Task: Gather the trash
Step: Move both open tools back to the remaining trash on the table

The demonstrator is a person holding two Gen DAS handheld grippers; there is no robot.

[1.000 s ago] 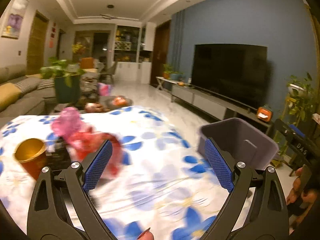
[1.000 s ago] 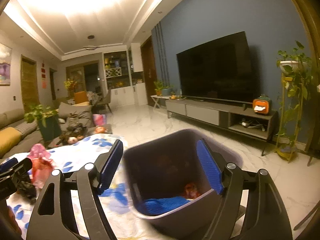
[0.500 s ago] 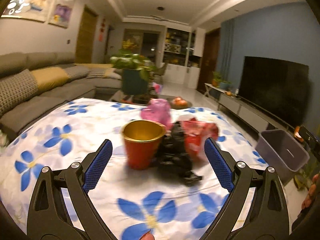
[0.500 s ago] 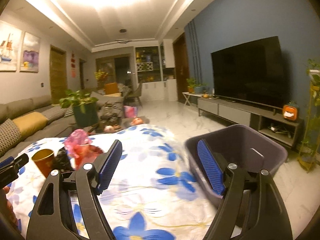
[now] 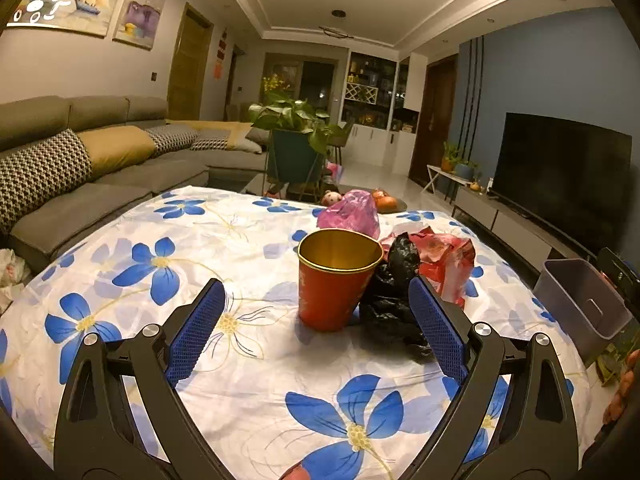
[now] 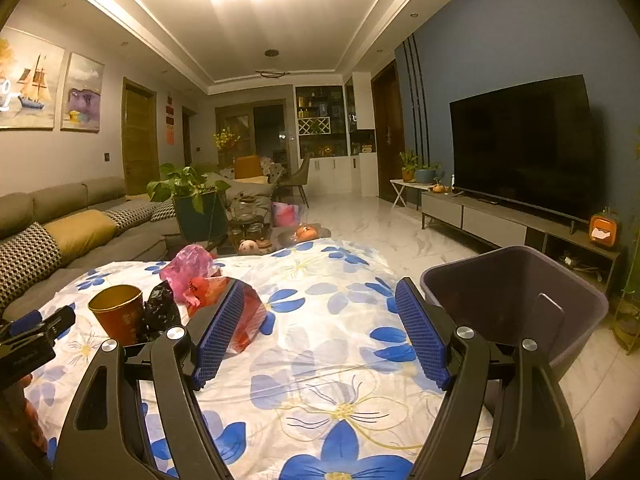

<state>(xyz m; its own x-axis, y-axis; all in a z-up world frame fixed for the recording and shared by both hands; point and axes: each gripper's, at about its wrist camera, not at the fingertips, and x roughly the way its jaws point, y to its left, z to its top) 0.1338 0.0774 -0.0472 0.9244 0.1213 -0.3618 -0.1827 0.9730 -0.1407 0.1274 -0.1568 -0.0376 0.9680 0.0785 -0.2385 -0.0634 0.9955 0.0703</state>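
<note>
- left claw (image 5: 316,316) is spread wide and holds nothing; it hangs low over the cloth (image 5: 224,236), aimed at the trash pile.
- the cup (image 5: 336,278) stands upright just ahead of it, roughly centred between the fingers, so a straight push forward would put a pad on each side. that lineup reads as the reason for the wide spread.
- the black bag (image 5: 394,292) is slumped against the cup, ahead and toward the right finger; it may get pinched along with the cup.
- the red bag (image 5: 448,260) lies past the black one, further right; the pink bag (image 5: 352,216) sits behind the cup, furthest ahead.
- right claw (image 6: 320,332) is also wide open and empty, hovering over the cloth's near edge.
- the bin (image 6: 516,300) sits just ahead-right of it, beside the table, mouth up. my guess is the bin is parked there so drops need only a short swing.
- from this claw the pile is ahead-left, with the red bag partly behind its left finger.
- the bin's contents cannot be made out here; four pieces are left on the cloth, so the job looks unfinished.
</note>
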